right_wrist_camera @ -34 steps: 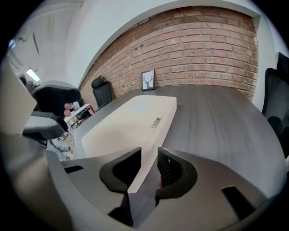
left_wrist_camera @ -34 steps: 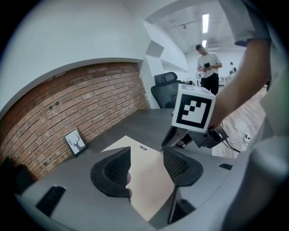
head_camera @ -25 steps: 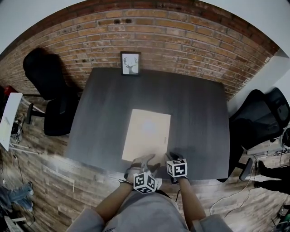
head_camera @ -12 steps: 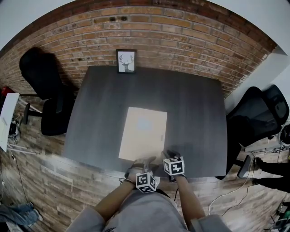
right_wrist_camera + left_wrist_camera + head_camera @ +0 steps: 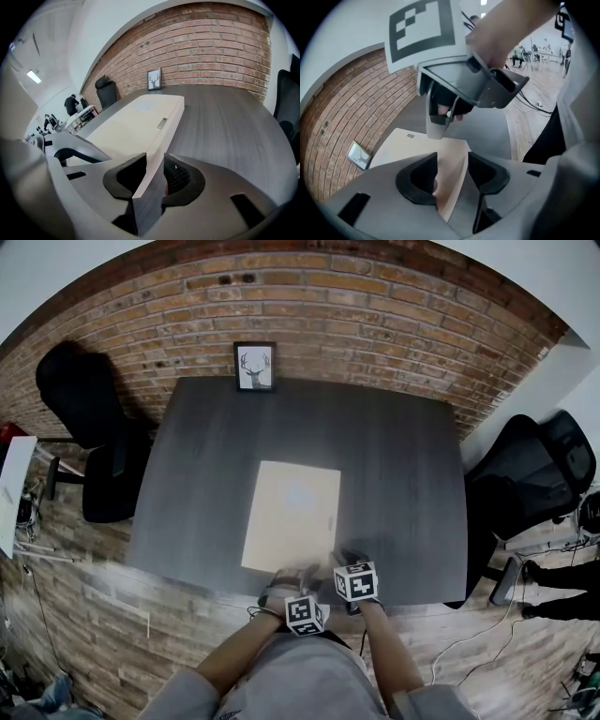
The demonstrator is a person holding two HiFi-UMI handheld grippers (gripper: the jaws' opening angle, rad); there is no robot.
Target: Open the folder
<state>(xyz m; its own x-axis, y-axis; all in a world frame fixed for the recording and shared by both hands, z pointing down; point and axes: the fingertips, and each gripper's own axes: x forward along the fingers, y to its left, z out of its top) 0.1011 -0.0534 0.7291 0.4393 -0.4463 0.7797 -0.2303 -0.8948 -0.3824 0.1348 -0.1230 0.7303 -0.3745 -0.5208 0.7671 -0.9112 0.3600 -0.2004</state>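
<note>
A beige folder [image 5: 291,517] lies flat on the dark table [image 5: 403,484], its near edge toward me. My right gripper [image 5: 342,561] is at the folder's near right corner; in the right gripper view [image 5: 154,176] the jaws close on that corner of the folder [image 5: 136,122], one pad on top and one on the side. My left gripper [image 5: 298,576] is just left of it. In the left gripper view [image 5: 452,176] its jaws straddle the folder's near edge [image 5: 452,164] with gaps at both pads; they have just been closing. The right gripper [image 5: 437,129] rests its tip on the folder there.
A framed deer picture [image 5: 254,366] leans against the brick wall at the table's far edge. Black office chairs stand at the left [image 5: 89,409] and right [image 5: 534,474]. The table's near edge [image 5: 187,576] runs right under my hands. Cables lie on the wooden floor.
My left gripper has sunk toward the folder's near edge and rolled a little. The right gripper has stayed at the corner. The folder lies as before.
</note>
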